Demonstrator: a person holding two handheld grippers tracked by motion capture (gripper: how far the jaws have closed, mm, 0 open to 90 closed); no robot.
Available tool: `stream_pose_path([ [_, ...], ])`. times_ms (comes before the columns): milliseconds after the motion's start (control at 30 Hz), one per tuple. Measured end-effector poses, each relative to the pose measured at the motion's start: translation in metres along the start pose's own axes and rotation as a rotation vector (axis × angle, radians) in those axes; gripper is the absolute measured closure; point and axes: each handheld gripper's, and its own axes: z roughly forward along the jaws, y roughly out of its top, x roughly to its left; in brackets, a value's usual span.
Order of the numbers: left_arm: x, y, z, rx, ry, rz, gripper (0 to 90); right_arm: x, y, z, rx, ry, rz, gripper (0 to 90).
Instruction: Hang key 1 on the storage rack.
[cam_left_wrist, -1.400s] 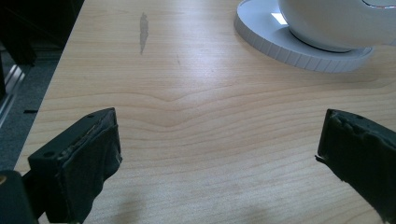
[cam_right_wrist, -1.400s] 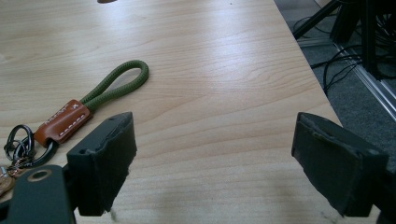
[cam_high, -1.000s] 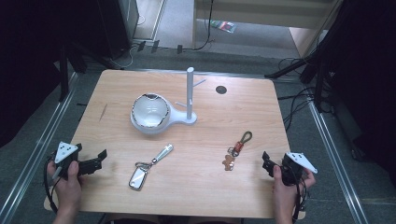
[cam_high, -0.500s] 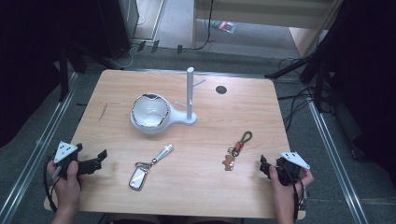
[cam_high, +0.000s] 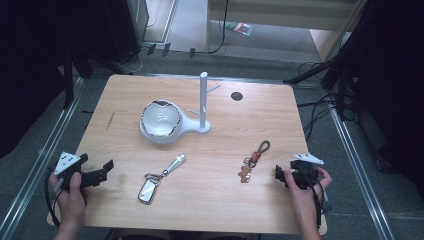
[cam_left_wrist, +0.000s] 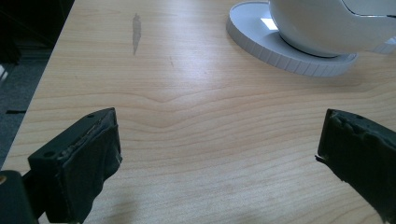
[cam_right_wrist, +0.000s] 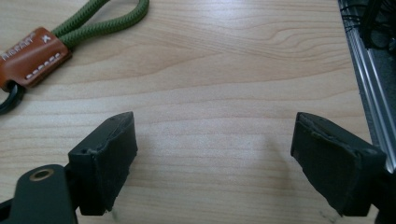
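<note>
A wooden table (cam_high: 220, 210) carries a white stand with a bowl (cam_high: 161, 120) and an upright post (cam_high: 203, 100). A silver key fob (cam_high: 150, 189) on a metal strap lies front left of centre. A keychain (cam_high: 252, 160) with a green cord loop, brown leather tab and small bear charm lies front right. My left gripper (cam_high: 106, 169) rests at the front left edge, open, its jaws wide over bare wood (cam_left_wrist: 219, 154). My right gripper (cam_high: 279, 175) sits at the front right, open, just right of the keychain (cam_right_wrist: 32, 56), with nothing between its jaws (cam_right_wrist: 212, 158).
A dark round hole (cam_high: 236, 96) marks the table's far right part. Metal rails (cam_high: 355, 165) run along both sides of the table, with cables on the floor beyond. The bowl's ribbed base (cam_left_wrist: 289, 58) lies ahead of the left gripper.
My right gripper has shifted left toward the keychain. The left gripper and the objects on the table have stayed where they were.
</note>
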Motion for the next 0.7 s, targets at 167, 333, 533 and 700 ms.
stream_pose_path([
  [167,0.0,0.0,0.0,-0.001,-0.006,0.002,0.0,0.005,0.012,0.0,0.053,0.009,-0.022,14.5],
  [333,0.0,0.0,-0.001,-0.004,-0.008,-0.001,0.0,0.007,0.023,0.004,0.132,0.028,-0.014,14.6],
  [533,0.001,0.0,0.0,-0.002,-0.012,-0.003,0.0,0.01,0.041,0.012,0.271,0.017,-0.026,14.5],
  [700,0.001,0.0,0.0,-0.003,-0.013,-0.006,0.0,0.019,0.055,0.018,0.376,-0.006,-0.043,14.6],
])
